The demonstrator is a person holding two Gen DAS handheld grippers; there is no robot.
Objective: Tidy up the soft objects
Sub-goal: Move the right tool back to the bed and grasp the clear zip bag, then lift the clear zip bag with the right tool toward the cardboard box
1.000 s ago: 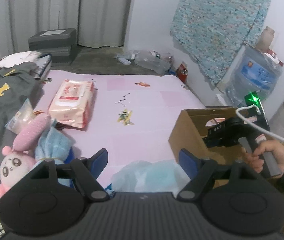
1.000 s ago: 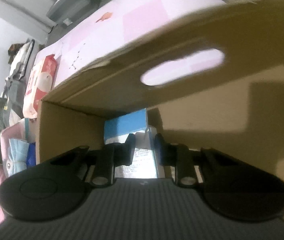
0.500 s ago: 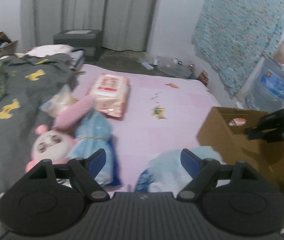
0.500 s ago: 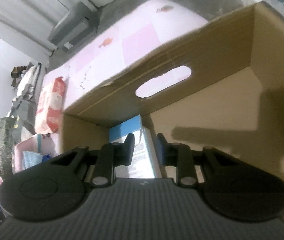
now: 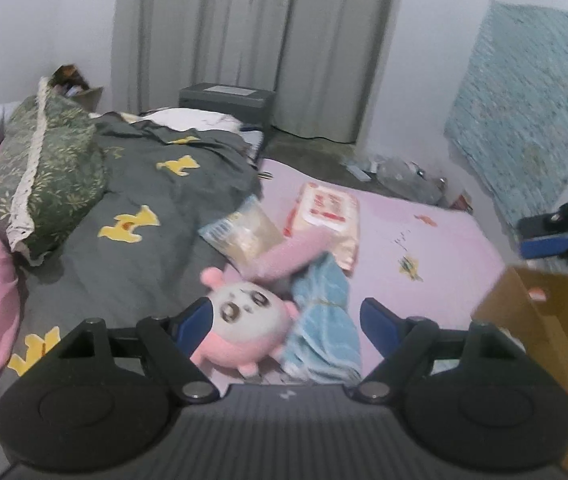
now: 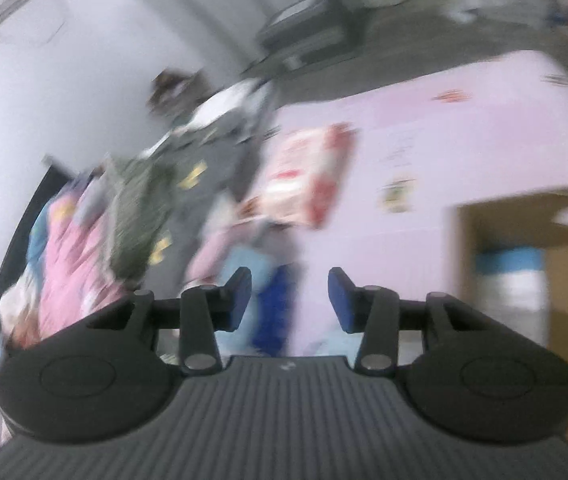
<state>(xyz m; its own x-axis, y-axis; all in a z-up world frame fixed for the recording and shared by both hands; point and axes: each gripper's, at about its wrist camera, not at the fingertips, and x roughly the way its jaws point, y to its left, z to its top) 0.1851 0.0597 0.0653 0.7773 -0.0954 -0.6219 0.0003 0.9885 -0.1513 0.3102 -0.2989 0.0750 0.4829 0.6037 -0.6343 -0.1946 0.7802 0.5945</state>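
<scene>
A pink and white plush toy lies on the bed with a folded light-blue towel beside it. My left gripper hangs just above them, open, with the plush and the towel in the gap and no pad touching either. In the blurred right wrist view, my right gripper is up in the air with its jaws opening and nothing between them. A cardboard box at the right holds a blue and white pack. The same box stands at the bed's right edge.
A red and white wipes pack and a clear snack bag lie behind the plush. A grey quilt and a green pillow fill the left side. The pink sheet lies between the toys and the box.
My left gripper swung left from the box side to above the plush and towel. My right gripper rose out of the box, left the blue and white pack inside, and its jaws parted.
</scene>
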